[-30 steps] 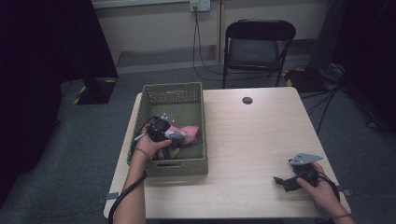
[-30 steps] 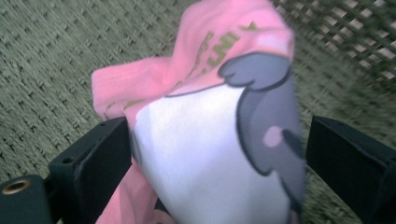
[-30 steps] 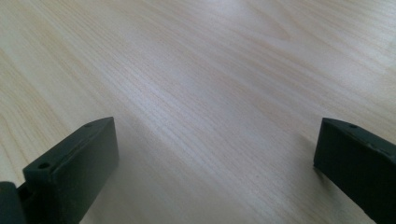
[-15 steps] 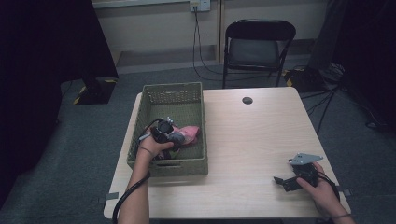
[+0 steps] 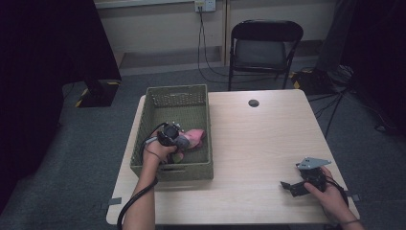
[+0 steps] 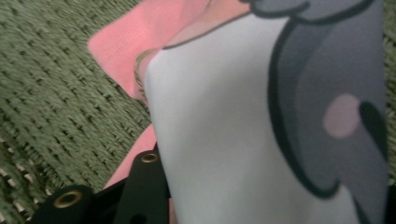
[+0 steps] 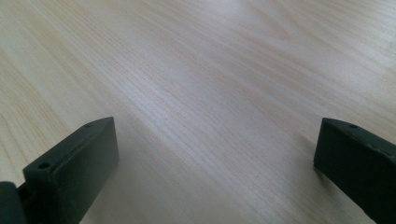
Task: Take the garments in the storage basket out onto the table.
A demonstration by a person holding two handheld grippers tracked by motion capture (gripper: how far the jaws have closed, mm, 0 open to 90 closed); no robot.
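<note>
High view: the pink cloth (image 5: 195,138) lies in the green basket (image 5: 201,168), my left gripper (image 5: 173,140) clamped on its grey-printed fabric. Basket walls hem it in. My right gripper (image 5: 293,187) rests parted on the table (image 5: 258,143). Since earlier, my left hand has drawn slightly nearer me.

chair (image 5: 266,48) behind table (image 5: 268,143) | blk disc (image 5: 253,103) on far edge | wall outlet (image 5: 200,5)

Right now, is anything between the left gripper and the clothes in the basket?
Nothing visible. The left gripper is already down in the basket, right against the grey-and-white cloth, which lies over the pink cloth. Whether its jaws have closed on the fabric cannot be told.
</note>
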